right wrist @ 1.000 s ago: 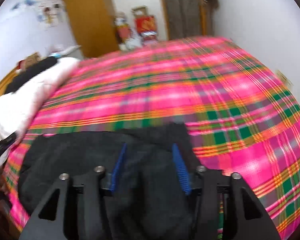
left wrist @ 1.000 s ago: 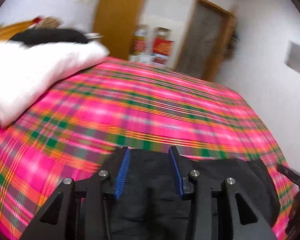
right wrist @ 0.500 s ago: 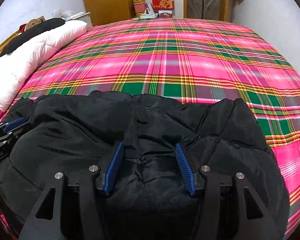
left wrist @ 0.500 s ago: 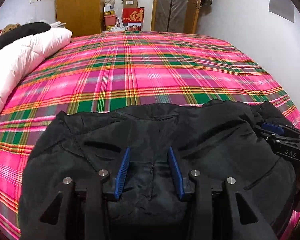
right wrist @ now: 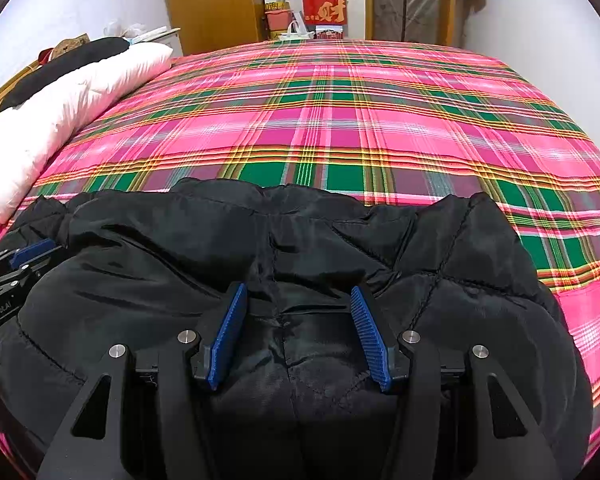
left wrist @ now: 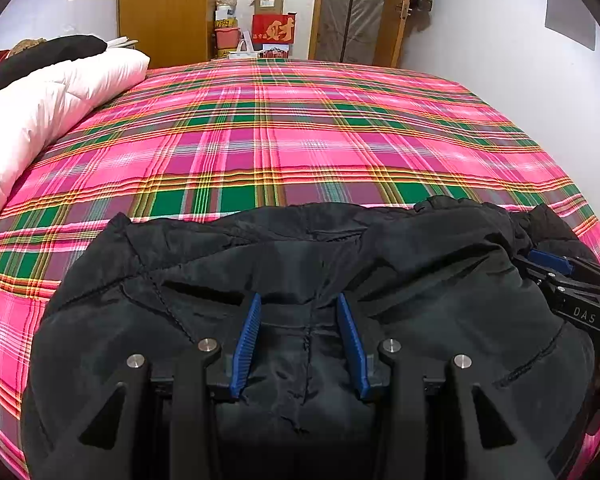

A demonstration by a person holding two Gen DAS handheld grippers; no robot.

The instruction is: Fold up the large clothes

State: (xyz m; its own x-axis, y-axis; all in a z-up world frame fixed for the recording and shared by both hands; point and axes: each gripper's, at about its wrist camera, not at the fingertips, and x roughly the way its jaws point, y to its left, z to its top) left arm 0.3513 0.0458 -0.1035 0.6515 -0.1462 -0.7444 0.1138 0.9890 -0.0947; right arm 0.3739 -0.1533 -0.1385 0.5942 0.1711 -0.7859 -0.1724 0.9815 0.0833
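Observation:
A black padded jacket [left wrist: 420, 280] lies bunched on the near edge of the bed, also filling the foreground of the right wrist view [right wrist: 160, 248]. My left gripper [left wrist: 298, 298] is shut on a thick fold of its fabric, the blue pads pressing in from both sides. My right gripper [right wrist: 298, 288] is shut on another thick fold further right. Each gripper shows at the edge of the other's view: the right gripper [left wrist: 548, 260] and the left gripper [right wrist: 32, 250]. The jacket's lower part is hidden under the grippers.
The bed carries a pink, green and yellow plaid sheet [left wrist: 300, 140] that stretches away beyond the jacket. A white quilt [left wrist: 52, 100] with a dark garment [right wrist: 68, 60] on it lies along the left side. Boxes and a wooden wardrobe [left wrist: 164, 8] stand behind.
Both grippers came down with the jacket, which now rests spread along the bed's near edge. Over the last half second almost nothing has moved.

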